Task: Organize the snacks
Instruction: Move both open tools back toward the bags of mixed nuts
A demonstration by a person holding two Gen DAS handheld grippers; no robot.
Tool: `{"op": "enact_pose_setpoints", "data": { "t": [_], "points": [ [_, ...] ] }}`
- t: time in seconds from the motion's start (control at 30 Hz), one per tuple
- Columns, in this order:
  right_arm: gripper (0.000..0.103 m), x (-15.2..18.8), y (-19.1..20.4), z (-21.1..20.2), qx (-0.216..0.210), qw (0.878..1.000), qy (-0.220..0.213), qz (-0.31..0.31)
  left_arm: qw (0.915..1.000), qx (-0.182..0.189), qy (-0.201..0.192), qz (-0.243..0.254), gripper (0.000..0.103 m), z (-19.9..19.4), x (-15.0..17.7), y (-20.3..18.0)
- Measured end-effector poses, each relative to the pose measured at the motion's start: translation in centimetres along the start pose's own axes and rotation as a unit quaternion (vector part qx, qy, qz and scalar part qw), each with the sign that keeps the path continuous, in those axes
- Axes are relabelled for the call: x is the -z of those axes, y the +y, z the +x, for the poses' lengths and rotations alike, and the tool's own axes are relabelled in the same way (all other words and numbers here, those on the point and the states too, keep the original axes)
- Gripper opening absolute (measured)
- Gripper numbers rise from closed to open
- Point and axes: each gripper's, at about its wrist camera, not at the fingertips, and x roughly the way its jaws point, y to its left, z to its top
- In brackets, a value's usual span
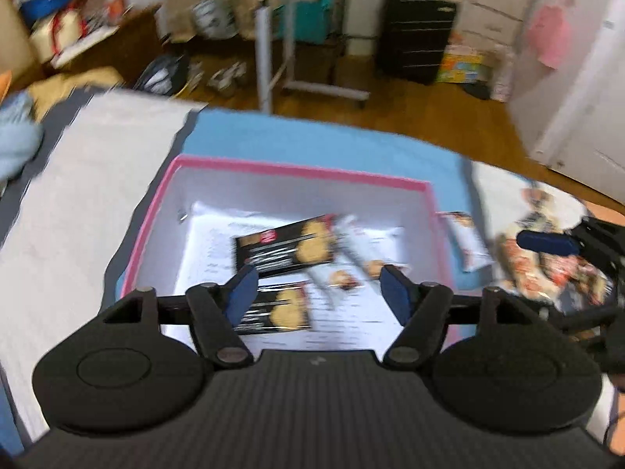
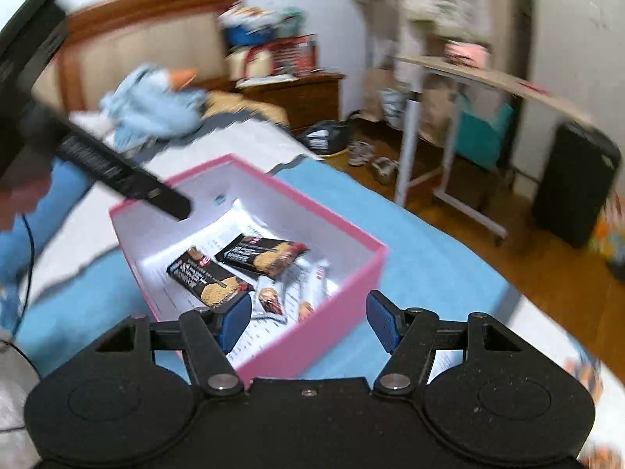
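A pink box (image 1: pixel 297 170) with a white inside sits on a blue cloth on the bed. In it lie two black snack packs (image 1: pixel 287 249) and some white snack packs (image 1: pixel 359 258). One more white pack (image 1: pixel 466 240) lies outside, right of the box. My left gripper (image 1: pixel 318 287) is open and empty, above the box's near side. The box (image 2: pixel 340 285) also shows in the right wrist view with the black packs (image 2: pixel 265 258) inside. My right gripper (image 2: pixel 308 318) is open and empty over the box's near corner. The left gripper's body (image 2: pixel 117 172) reaches in from the left.
A colourful printed bag or sheet (image 1: pixel 547 265) lies right of the box. A light blue plush toy (image 2: pixel 156 105) lies on the bed behind. A rolling side table (image 2: pixel 449 125), a black cabinet (image 2: pixel 574 187) and shoes stand on the wooden floor beyond the bed.
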Motion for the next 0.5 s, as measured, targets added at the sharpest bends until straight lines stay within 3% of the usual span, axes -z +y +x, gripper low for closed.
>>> {"op": "enact_pose_setpoints", "data": {
  "t": [0.17,0.3,0.5],
  "points": [
    [0.07,2.5,-3.2,-4.2,0.026,0.999,-0.002,0.047,0.9976,0.046,-0.026,0.045,0.08,-3.4,0.2,-4.3],
    [0.073,4.7,-4.2,-7.1,0.084,0.996,0.022,0.037,0.993,0.04,-0.036,0.105,0.083,-4.2,1.0,-8.2],
    [0.081,8.0,-5.1,-11.5,0.133,0.988,0.058,0.052,0.9794,0.037,-0.048,0.193,0.089,-4.2,3.3,-14.3]
  ]
}}
